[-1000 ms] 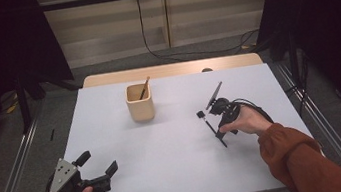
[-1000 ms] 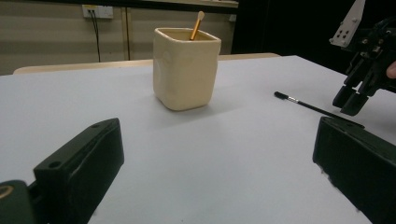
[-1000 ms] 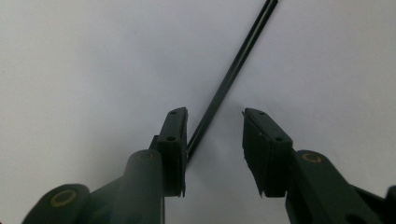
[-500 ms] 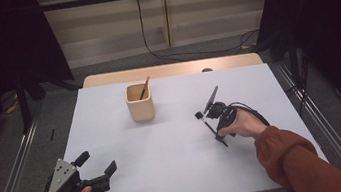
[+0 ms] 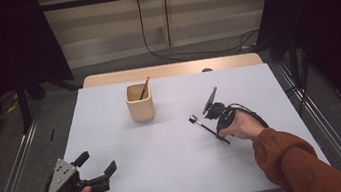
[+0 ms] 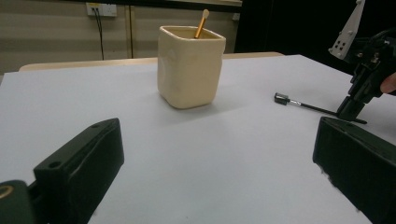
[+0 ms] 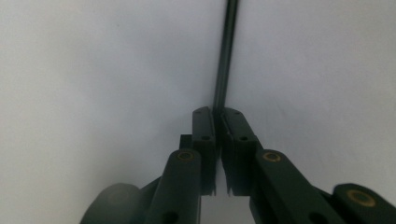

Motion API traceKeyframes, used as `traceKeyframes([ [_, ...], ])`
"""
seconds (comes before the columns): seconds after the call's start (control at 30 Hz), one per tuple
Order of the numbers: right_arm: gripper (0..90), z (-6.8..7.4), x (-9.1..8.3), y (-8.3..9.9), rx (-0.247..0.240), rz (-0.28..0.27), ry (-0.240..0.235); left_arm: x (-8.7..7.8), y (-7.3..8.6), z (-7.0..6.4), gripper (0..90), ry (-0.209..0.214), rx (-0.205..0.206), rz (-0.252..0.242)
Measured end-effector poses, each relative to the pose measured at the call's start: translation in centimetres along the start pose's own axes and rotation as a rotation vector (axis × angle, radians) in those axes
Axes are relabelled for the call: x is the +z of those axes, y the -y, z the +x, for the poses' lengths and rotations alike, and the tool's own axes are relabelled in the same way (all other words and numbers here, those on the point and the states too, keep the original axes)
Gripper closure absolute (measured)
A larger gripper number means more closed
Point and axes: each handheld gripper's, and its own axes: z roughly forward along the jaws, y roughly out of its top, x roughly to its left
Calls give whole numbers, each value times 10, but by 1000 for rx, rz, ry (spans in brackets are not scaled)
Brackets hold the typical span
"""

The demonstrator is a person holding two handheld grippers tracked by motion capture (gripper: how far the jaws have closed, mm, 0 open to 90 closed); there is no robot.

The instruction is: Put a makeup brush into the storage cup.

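Note:
A beige square cup [image 5: 139, 103] [image 6: 190, 65] stands at the table's middle back, with a wooden-handled stick [image 5: 144, 87] [image 6: 201, 23] leaning inside it. Right of the cup, my right gripper [image 5: 220, 133] [image 7: 219, 116] [image 6: 349, 111] is shut on one end of a thin black stick [image 5: 205, 127] [image 6: 308, 106] [image 7: 226, 56]. The stick has a small black head pointing toward the cup and lies low against the white tabletop. My left gripper [image 5: 97, 163] [image 6: 215, 163] is held open at the front left corner, nothing between its jaws, aimed at the cup.
The white table [image 5: 168, 167] has a wooden strip [image 5: 170, 70] along its far edge. Metal rails [image 5: 12, 168] run along both sides on the floor. A cable [image 5: 255, 117] loops from the right gripper.
My right gripper has shifted slightly left and nearer with the black stick in it. The left gripper has stayed put.

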Motion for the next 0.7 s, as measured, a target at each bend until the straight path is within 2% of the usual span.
traceKeyframes([
  [0.3, 873, -4, 0, 4, 9, -28, -29, 0, 0, 1, 20, -3, -7, 1],
  [0.47, 873, -7, -1, 7, -3, -45, -56, 1, 1, 2, 20, -10, -18, 7],
  [0.53, 873, -8, -3, 8, -24, -58, -64, 1, 1, 2, 20, -13, -18, 6],
  [0.7, 872, -11, -8, 13, -17, -89, -69, 0, 1, 2, 19, -15, -16, 5],
])
